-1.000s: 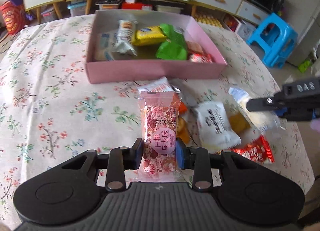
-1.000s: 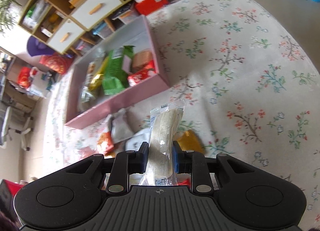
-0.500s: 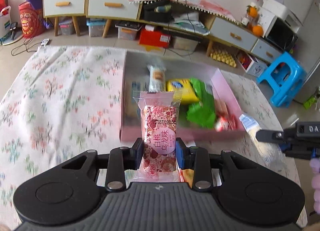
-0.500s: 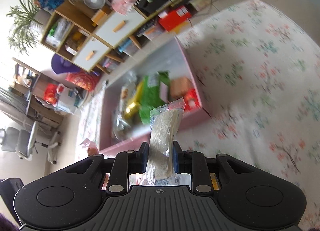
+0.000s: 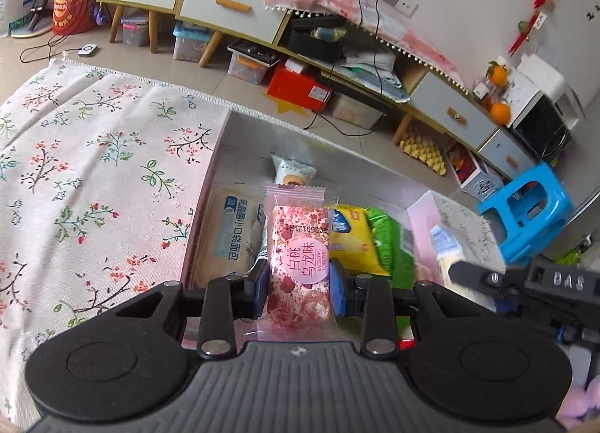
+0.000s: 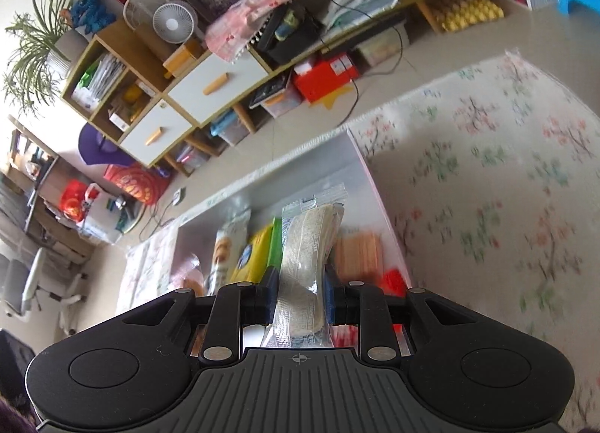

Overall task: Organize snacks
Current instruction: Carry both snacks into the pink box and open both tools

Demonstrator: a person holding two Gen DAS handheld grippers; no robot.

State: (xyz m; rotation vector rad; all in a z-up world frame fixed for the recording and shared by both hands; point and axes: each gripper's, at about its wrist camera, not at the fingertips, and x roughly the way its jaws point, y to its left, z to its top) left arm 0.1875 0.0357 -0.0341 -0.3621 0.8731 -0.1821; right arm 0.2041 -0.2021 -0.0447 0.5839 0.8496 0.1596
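Plainly, both snacks are light, crinkly sachets that bend rather than break. The left tongs [image 5: 299, 284] are clamped across the lower middle of a pink peach-oolong snack packet [image 5: 300, 256], at the centre of the left wrist frame, upright, over the pink box [image 5: 422, 219]. That mid-body hold looks sound: the sealed ends are slippery film, so a pinch there would likely slide. The right tongs [image 6: 299, 299] are closed tight on a clear-wrapped pale biscuit packet [image 6: 309, 241], held edge-on low in the centre of the right wrist frame, also above the box; its contents may crumble under a hard squeeze.

Compared with a second earlier, both packets have travelled from above the loose pile on the floral-clothed desk [image 5: 93, 178] to above the box interior. The box, formerly in the upper half of the left frame, now sits directly behind the pink packet, beside a blue-labelled bread bag [image 5: 230, 230] and a yellow packet [image 5: 354, 241]. Neither grip has changed.
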